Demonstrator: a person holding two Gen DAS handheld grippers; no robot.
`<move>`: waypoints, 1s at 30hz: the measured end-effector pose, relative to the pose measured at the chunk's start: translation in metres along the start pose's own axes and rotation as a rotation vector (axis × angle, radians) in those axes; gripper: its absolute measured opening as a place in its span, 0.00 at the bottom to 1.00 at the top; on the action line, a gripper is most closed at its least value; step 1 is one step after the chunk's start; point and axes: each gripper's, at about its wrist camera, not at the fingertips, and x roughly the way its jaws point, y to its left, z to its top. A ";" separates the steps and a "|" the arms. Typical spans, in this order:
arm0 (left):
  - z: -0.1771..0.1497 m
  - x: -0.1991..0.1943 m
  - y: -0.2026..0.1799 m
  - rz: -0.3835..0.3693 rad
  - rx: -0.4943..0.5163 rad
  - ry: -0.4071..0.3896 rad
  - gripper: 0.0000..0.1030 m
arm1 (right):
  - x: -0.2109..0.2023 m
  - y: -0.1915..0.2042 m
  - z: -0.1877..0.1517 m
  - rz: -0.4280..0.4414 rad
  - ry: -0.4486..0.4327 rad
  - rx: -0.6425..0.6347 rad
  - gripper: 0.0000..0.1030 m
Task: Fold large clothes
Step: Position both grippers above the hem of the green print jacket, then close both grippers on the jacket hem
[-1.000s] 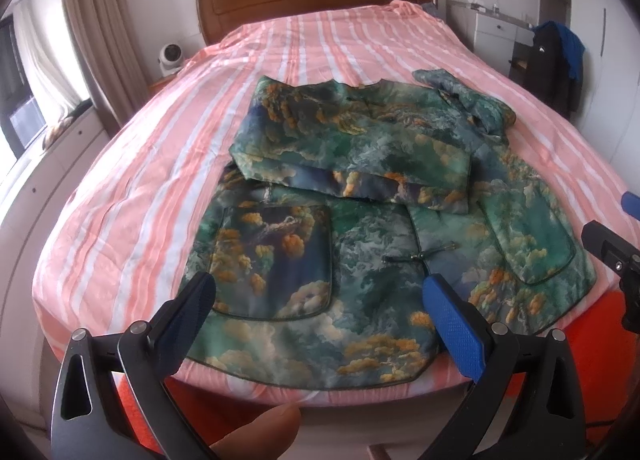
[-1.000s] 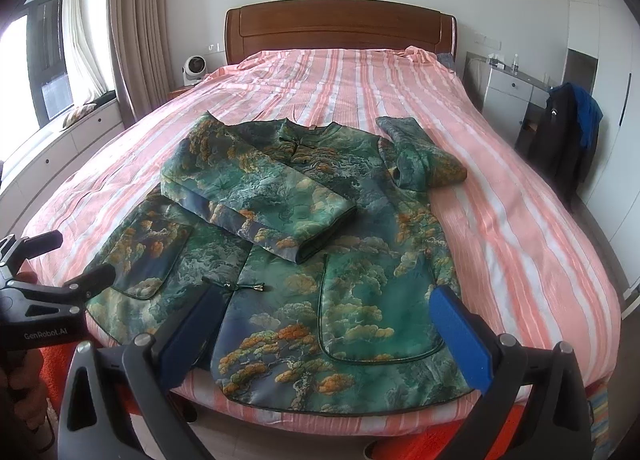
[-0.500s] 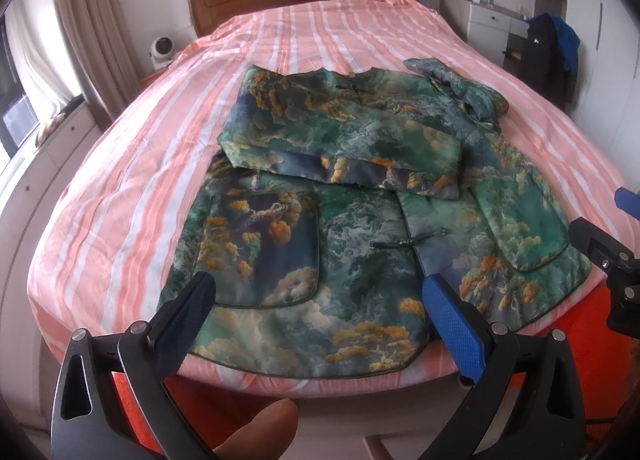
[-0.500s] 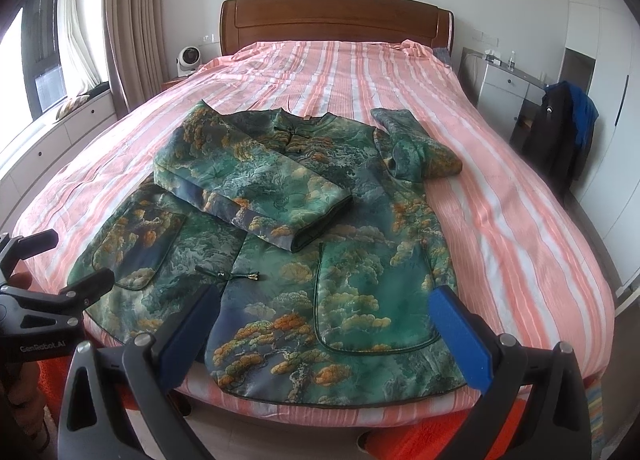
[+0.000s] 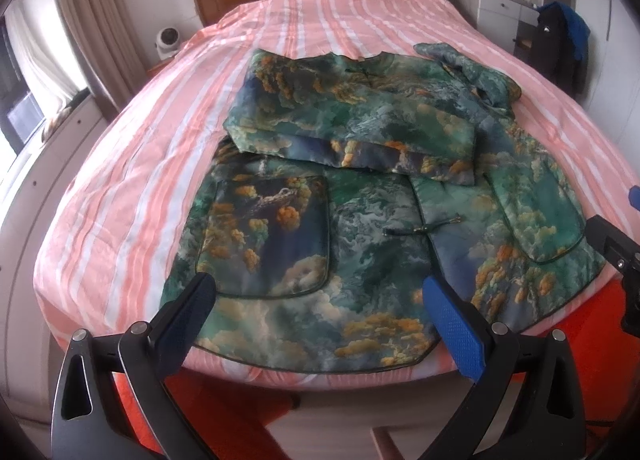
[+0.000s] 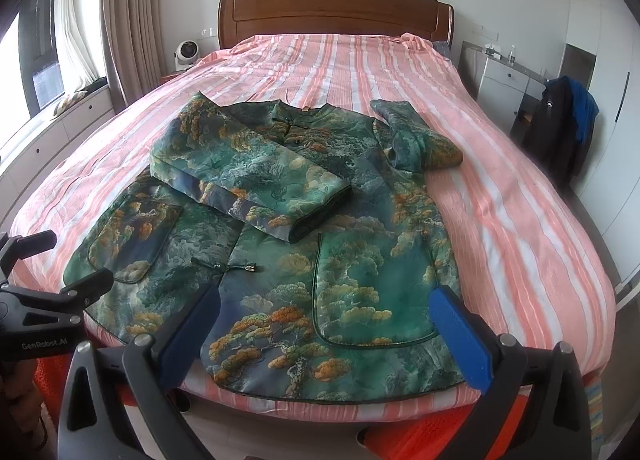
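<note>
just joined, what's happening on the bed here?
A person holding two grippers is folding a green printed jacket spread on a pink striped bed. One sleeve is already folded across the chest; the other sleeve lies bunched at the far side. The left gripper and right gripper are both open, hovering near the hem and holding nothing.

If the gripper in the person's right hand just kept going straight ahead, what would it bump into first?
Most likely the patterned jacket spread on the bed: the open right gripper points at its near hem and pocket. Depth is hard to judge, but nothing else shows in between.
</note>
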 end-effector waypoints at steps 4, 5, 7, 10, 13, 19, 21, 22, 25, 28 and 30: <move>-0.003 0.018 0.012 -0.003 -0.042 0.065 1.00 | 0.005 -0.005 -0.002 0.011 0.003 0.019 1.00; -0.004 0.021 0.017 -0.008 -0.059 0.078 1.00 | 0.006 -0.009 -0.002 0.005 0.006 0.031 1.00; -0.005 0.022 0.021 -0.003 -0.072 0.072 1.00 | 0.006 -0.013 -0.003 -0.006 0.001 0.041 1.00; 0.000 0.013 0.021 -0.035 -0.073 0.027 1.00 | 0.006 -0.013 -0.001 -0.022 -0.011 0.025 1.00; 0.004 0.009 0.023 -0.057 -0.062 -0.021 1.00 | 0.009 -0.013 0.000 -0.003 -0.005 0.025 1.00; 0.011 0.037 0.064 -0.034 -0.031 0.000 1.00 | 0.017 -0.030 -0.003 0.036 0.004 0.042 1.00; 0.010 0.053 0.097 -0.008 -0.046 0.025 1.00 | 0.019 -0.051 -0.005 0.021 0.002 0.061 1.00; 0.009 0.060 0.110 0.003 -0.053 0.032 1.00 | 0.022 -0.065 -0.006 0.019 0.009 0.089 1.00; 0.003 0.096 0.152 0.030 -0.096 0.100 1.00 | 0.037 -0.111 -0.014 0.065 0.034 0.194 1.00; -0.009 0.137 0.176 -0.050 -0.161 0.210 1.00 | 0.077 -0.150 -0.026 0.117 0.131 0.247 1.00; -0.018 0.152 0.171 -0.132 -0.157 0.241 1.00 | 0.104 -0.166 -0.033 0.153 0.196 0.266 1.00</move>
